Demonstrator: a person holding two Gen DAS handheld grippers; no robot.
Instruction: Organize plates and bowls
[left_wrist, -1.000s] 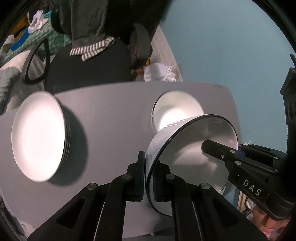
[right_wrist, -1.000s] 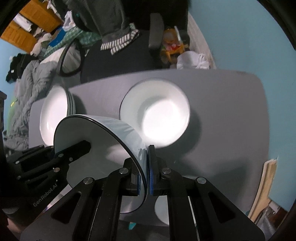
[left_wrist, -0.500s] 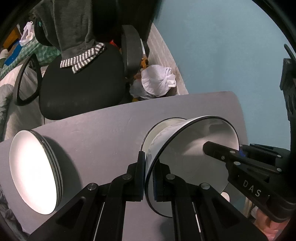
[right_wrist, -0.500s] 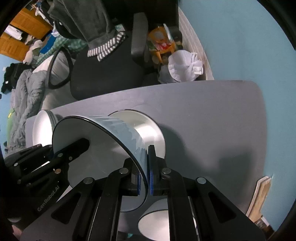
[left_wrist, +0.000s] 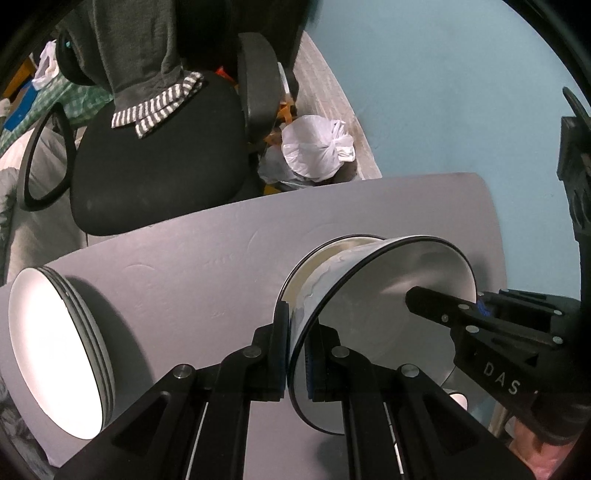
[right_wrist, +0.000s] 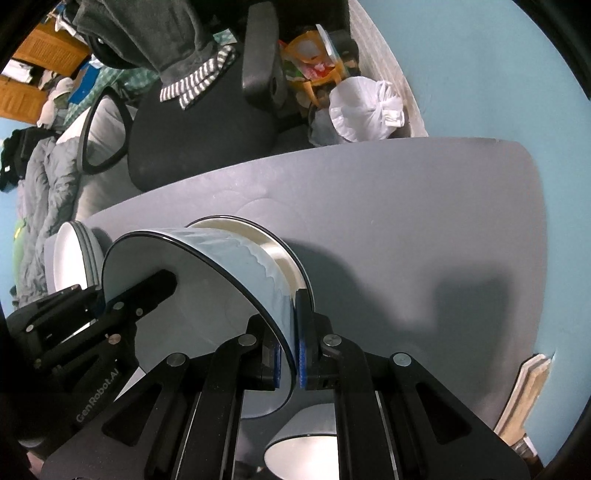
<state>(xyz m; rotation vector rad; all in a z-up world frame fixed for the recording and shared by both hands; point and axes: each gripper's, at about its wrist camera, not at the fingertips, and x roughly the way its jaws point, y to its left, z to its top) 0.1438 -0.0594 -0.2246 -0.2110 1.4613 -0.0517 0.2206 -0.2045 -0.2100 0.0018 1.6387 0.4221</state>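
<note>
The grey table (left_wrist: 207, 258) fills both views, with a black office chair (left_wrist: 155, 162) and a tied white plastic bag (left_wrist: 314, 151) beyond its far edge. A stack of white plates (left_wrist: 55, 350) sits at the table's left side. Near the middle rests a white bowl (left_wrist: 306, 273), and directly over it hangs the held bowl (left_wrist: 388, 332), white inside with a pale blue outer wall and a dark rim. The left gripper (left_wrist: 297, 354) pinches the rim's near-left edge, jaws nearly closed on the thin wall; the right gripper (right_wrist: 290, 354) clamps the opposite edge the same way. The bowl looks like stiff, glazed ceramic: fairly heavy, slippery and chip-prone, so opposing rim grips seem the sound hold, and it should be set down gently. A third bowl (right_wrist: 306, 450) shows under the right gripper. Compared with a second ago, the held bowl has moved forward and now covers most of the resting bowl, which earlier lay clearly ahead.
</note>
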